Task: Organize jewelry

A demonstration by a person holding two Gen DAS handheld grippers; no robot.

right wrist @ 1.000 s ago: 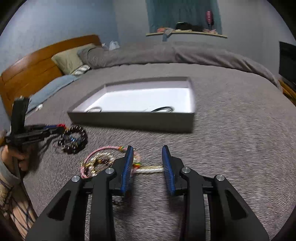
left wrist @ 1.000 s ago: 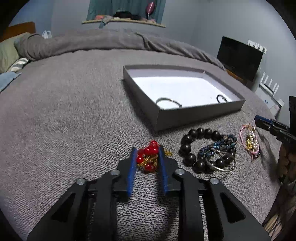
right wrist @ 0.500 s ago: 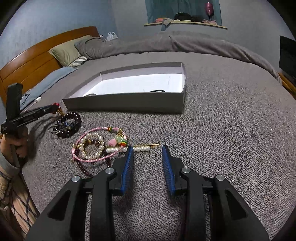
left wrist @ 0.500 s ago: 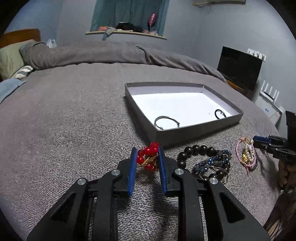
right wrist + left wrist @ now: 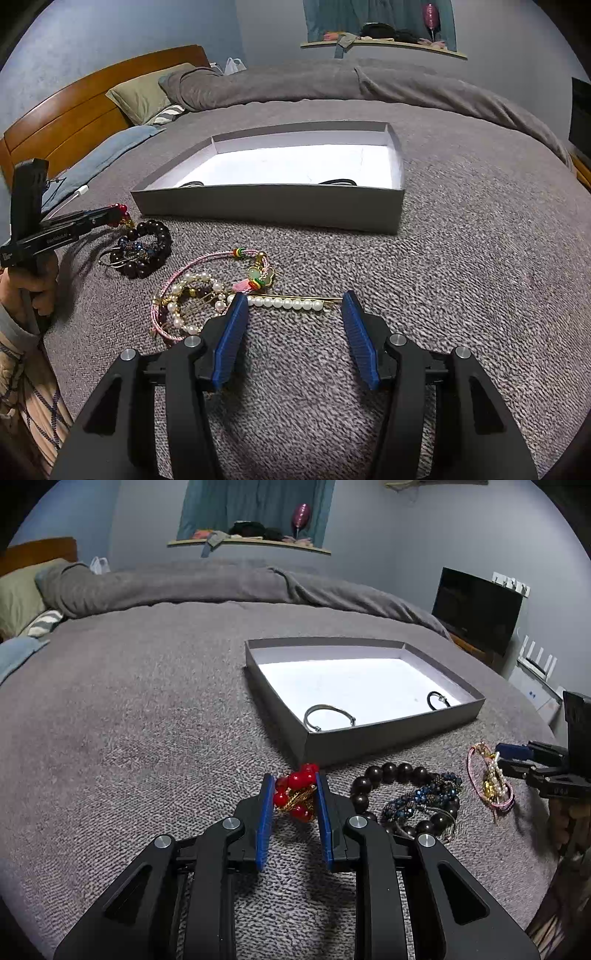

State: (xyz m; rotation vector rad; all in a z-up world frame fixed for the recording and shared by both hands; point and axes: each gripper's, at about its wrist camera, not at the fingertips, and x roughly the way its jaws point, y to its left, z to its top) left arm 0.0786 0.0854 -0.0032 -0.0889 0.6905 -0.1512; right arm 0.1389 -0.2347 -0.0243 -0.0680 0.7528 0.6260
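Observation:
My left gripper is shut on a red bead and gold chain bracelet, held just above the grey bedspread in front of the grey box. The box holds a silver bangle and a small black ring. My right gripper is open, its fingers either side of a gold pin with pearls on the bedspread. Left of it lies a tangle of pink cord and pearl bracelets. A dark wooden bead bracelet with blue beads lies right of my left gripper.
The grey box stands beyond both grippers in the right wrist view. A rumpled grey duvet, pillows and a wooden headboard lie at the far end. A black screen stands at the right.
My left gripper has closed on the red bracelet and lifted it towards the box. My right gripper has drawn back from the pink tangle and opened wide around the pearl pin.

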